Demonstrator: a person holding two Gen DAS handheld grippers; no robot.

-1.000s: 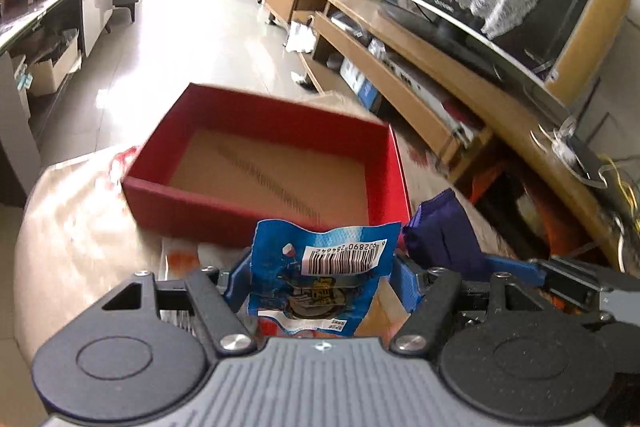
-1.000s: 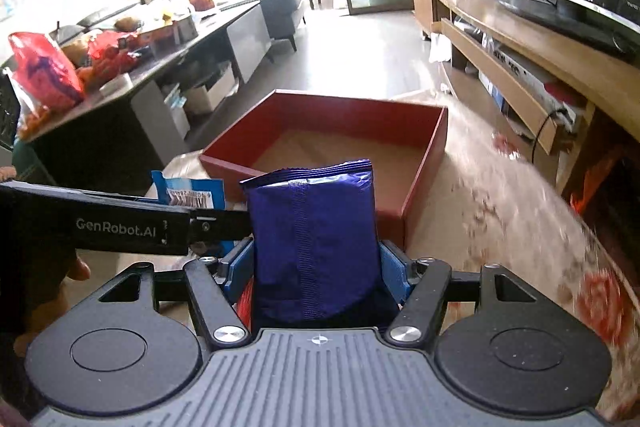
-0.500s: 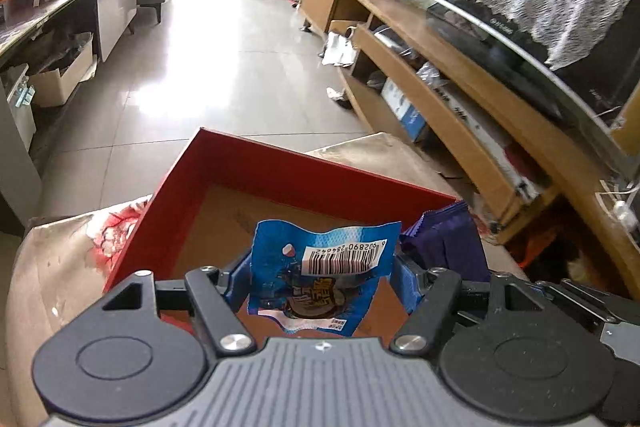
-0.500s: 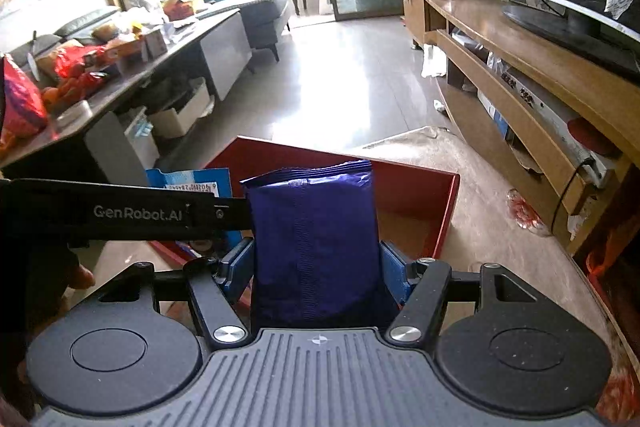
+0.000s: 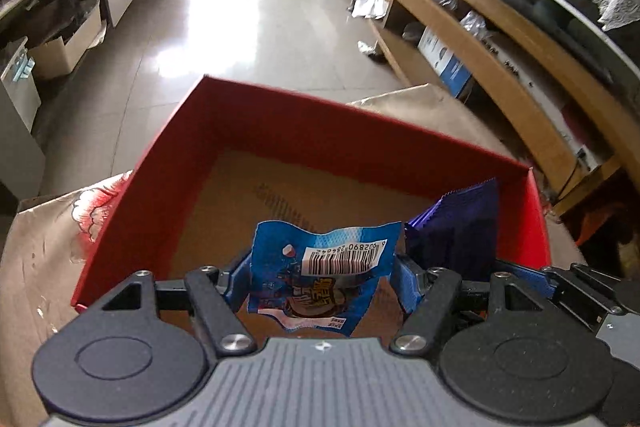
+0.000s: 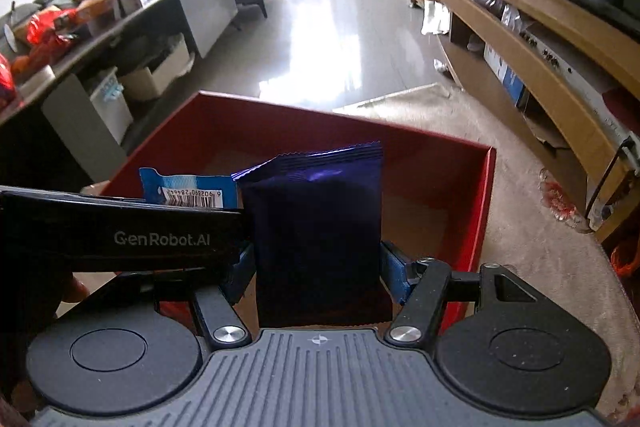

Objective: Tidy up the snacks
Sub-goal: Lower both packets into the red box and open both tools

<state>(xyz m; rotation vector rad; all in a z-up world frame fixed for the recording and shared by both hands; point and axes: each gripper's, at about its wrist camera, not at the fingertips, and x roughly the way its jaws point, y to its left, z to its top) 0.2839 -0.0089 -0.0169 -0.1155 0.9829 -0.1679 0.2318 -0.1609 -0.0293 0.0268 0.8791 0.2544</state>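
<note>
Both grippers have carried their packets forward over the red box (image 5: 280,123) since a second ago. Left gripper (image 5: 320,283) clamps the blue packet (image 5: 320,275) at 6 o'clock; right gripper (image 6: 316,267) pinches the purple packet (image 6: 316,227). Both packets look light, crinkly and slippery; mid-body side grips suit them.
</note>
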